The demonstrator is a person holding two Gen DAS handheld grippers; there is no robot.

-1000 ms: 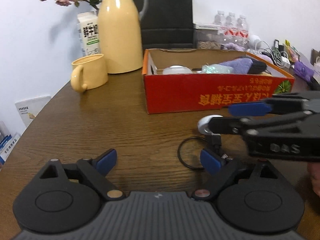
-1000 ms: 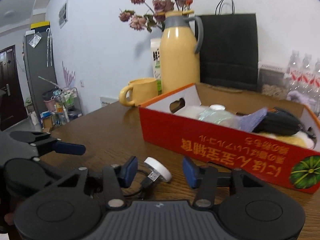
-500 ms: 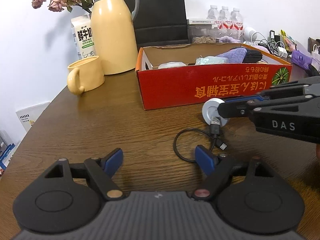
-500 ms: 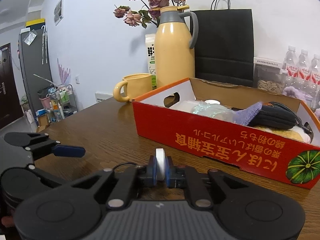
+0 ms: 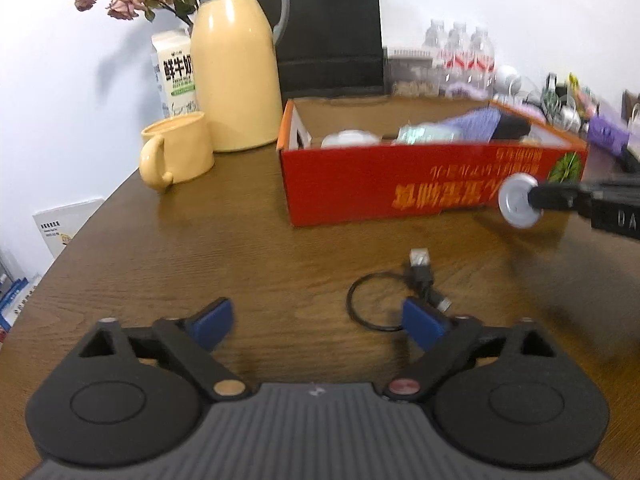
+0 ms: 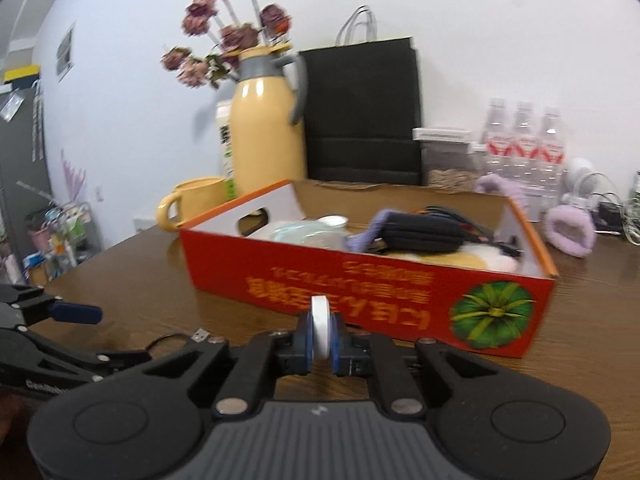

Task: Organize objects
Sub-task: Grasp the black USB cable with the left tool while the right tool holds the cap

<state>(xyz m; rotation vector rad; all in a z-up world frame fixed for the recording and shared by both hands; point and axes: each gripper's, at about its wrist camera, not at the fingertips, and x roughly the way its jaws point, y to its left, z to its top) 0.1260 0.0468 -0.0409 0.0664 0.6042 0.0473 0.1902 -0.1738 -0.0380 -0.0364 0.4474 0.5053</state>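
The far clutter beside the water bottles point(image 5: 460, 56) is blurred and hard to make out, and the right claw point(image 6: 320, 338) is cut off at the left view's edge. The brown wooden surface point(image 5: 240, 248) meets a white wall. The right claw is clamped on a white disc point(image 6: 320, 332) held on edge above the surface, in front of the red box point(image 6: 360, 280). The left claw point(image 5: 316, 320) gapes wide, holding nothing; the black cable point(image 5: 380, 300) lies looped just beside its right fingertip.
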